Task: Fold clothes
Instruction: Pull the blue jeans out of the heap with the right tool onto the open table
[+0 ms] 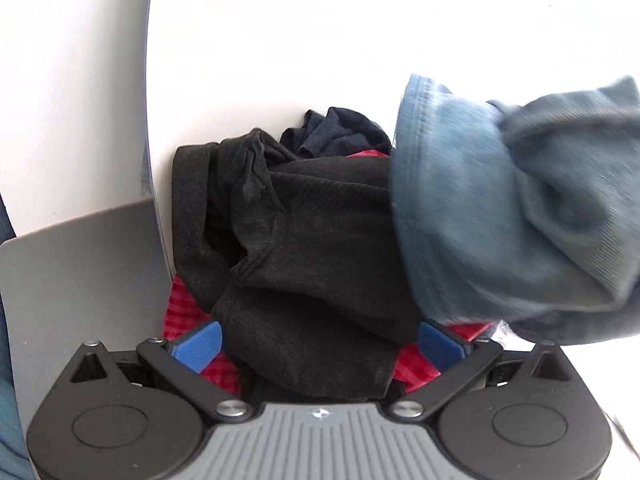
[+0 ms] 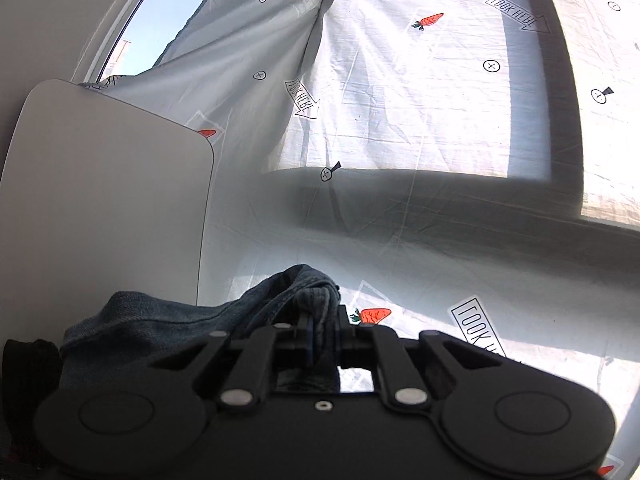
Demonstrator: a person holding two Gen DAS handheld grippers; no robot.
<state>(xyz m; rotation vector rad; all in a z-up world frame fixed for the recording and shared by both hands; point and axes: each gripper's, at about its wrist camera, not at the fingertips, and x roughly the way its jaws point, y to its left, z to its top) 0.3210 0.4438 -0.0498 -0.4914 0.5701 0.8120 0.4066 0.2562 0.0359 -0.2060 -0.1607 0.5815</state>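
A pile of clothes lies in front of my left gripper (image 1: 318, 344): a black knit garment (image 1: 312, 256) on top, a dark navy piece (image 1: 336, 132) behind it, and a red checked cloth (image 1: 188, 312) underneath. The left gripper is open, its blue pads (image 1: 198, 346) on either side of the black garment's near edge. A blue-grey garment (image 1: 516, 208) hangs blurred at the right of the left wrist view. My right gripper (image 2: 323, 334) is shut on that blue-grey garment (image 2: 200, 320) and holds it up; the cloth trails down to the left.
A white surface (image 1: 320, 40) lies under and beyond the pile. A grey rounded panel (image 1: 80, 276) stands at the left. In the right wrist view a grey panel (image 2: 108, 184) is at the left, and a white sheet (image 2: 420, 120) printed with carrots spreads ahead. A window (image 2: 172, 12) is at the upper left.
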